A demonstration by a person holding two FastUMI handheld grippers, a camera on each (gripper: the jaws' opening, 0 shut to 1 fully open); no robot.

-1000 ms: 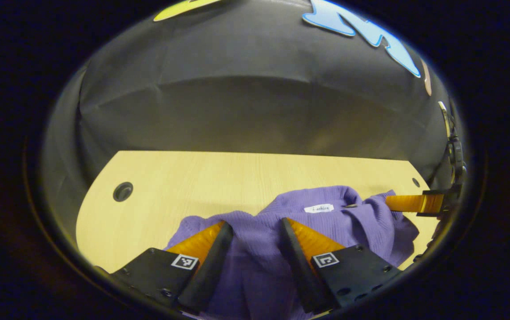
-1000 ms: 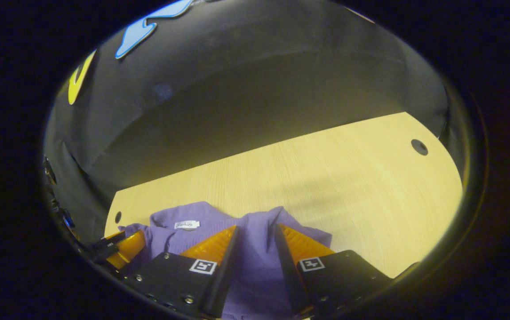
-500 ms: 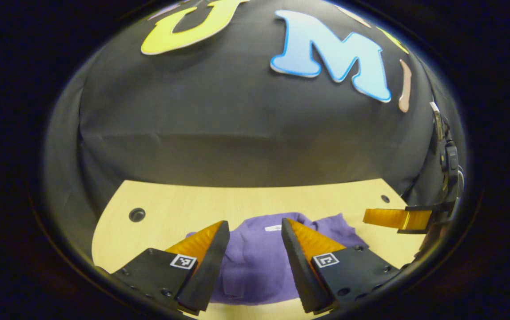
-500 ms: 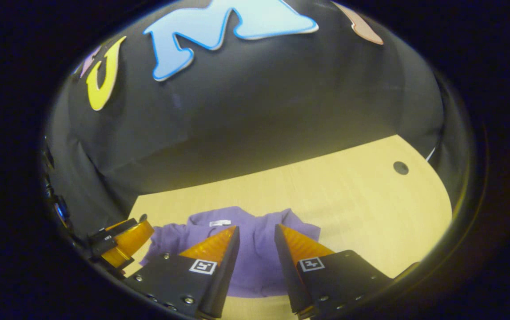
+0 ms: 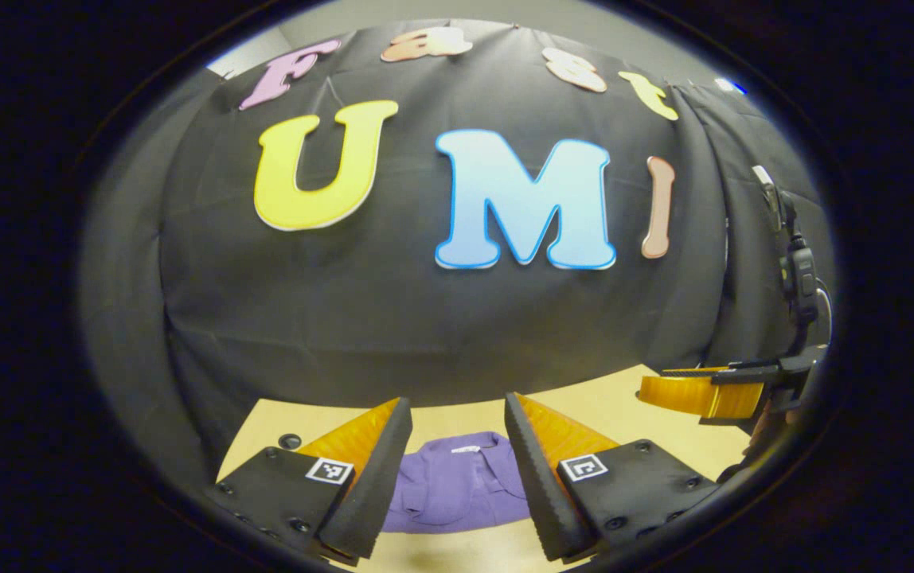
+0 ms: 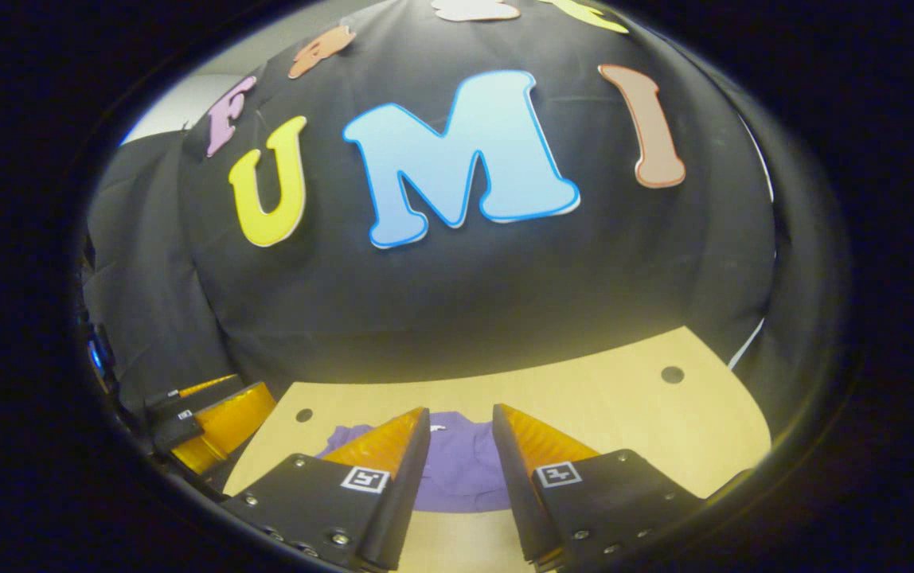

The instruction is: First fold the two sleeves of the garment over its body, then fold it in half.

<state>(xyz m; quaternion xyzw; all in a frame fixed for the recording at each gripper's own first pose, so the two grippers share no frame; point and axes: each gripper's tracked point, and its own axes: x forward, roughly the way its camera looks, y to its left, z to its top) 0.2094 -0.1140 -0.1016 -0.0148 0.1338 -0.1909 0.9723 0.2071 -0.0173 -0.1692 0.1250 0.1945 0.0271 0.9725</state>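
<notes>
Garment [image 5: 457,489]: purple, lying in a compact bundle on the table [image 5: 608,410], near its front edge, collar tag up. Sleeves look tucked over the body; half-fold appears done, though small in view. Left gripper [image 5: 457,430] and right gripper [image 6: 461,434] both raised well above it, fingers apart, holding nothing. Judgement: task looks essentially finished.

In the right gripper view, the right gripper [image 6: 459,422] hangs above the counter [image 6: 624,414] with its fingers [image 6: 405,454] parted and empty, framing the folded purple garment [image 6: 461,469] below, the left gripper [image 6: 218,422] off to one side.
</notes>
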